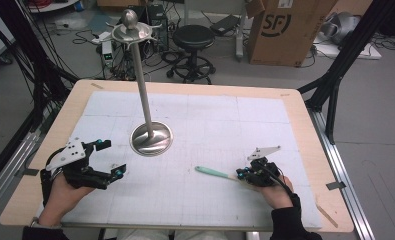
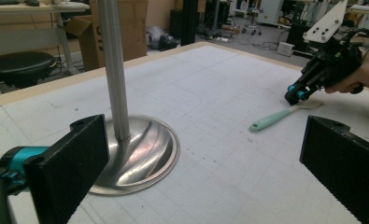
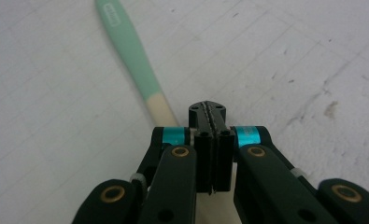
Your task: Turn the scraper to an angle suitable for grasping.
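Right tongs are clamped together on the pale end of the spatula; in the right gripper view the cream blade passes under the closed jaws and the mint-green handle runs away ahead and to their left. Whether the blade sits between the pads or just beneath them is hard to tell from that angle. The spatula lies flat on the surface, handle pointing toward the left tongs.

Left tongs stand wide apart, nothing between them, aimed across the surface. Just ahead of their left jaw is the metal stand: a domed base with a tall thin pole.

Handling, by judgement: the spatula looks light and the handle stiff; the blade end probably flexes a little, silicone or similar. A grip at the blade tip gives poor leverage, so the handle may droop or swing on a lift. A better hold is mid-handle, across the narrow width. It is a smooth finish and may slip if pinched on the taper.

Room: open surface all around the right tongs, with the near edge of the surface close behind them. Between the two tongs there is free space for a handover. The one obstacle is the stand's pole, tall and likely tippy if knocked, so keep sweeps low and clear of it on the left side.
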Demonstrator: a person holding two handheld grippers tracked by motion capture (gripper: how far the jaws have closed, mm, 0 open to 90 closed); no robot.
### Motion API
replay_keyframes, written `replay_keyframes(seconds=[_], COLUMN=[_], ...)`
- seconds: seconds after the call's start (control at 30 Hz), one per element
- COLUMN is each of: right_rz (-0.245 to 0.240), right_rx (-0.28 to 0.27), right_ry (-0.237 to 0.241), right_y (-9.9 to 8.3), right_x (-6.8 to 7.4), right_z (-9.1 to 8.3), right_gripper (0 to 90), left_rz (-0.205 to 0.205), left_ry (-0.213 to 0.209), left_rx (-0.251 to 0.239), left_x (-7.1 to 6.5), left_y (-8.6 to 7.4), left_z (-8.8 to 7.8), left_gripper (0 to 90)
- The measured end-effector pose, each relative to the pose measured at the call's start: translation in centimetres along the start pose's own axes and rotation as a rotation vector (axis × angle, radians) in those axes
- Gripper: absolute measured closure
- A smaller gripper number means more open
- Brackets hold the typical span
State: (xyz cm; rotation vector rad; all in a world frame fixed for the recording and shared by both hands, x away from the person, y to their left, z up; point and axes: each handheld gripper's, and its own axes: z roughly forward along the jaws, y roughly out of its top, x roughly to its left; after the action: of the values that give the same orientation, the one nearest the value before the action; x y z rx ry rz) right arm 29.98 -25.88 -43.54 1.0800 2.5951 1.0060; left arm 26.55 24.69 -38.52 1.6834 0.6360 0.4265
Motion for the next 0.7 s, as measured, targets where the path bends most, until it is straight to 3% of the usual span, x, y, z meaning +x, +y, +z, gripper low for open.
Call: replay_keyframes(seconds=[0.5,0.7], right_rz=[-0.037,-0.095], right_rx=[0.042,0.028], right_ry=[0.041,0.033], right_y=[-0.4,0.3], right_x=[1.7,2.3], right_z=[-0.5,-1.1], right_gripper=[89.7,89.1], left_rz=[0.003,0.005], left_ry=[-0.010,-0.009], left_rx=[-0.002,-0.006], left_x=[0.1,0.2], left_y=[0.4,0.4], left_z=[0.8,0.7], left_gripper=[2.0,2.0])
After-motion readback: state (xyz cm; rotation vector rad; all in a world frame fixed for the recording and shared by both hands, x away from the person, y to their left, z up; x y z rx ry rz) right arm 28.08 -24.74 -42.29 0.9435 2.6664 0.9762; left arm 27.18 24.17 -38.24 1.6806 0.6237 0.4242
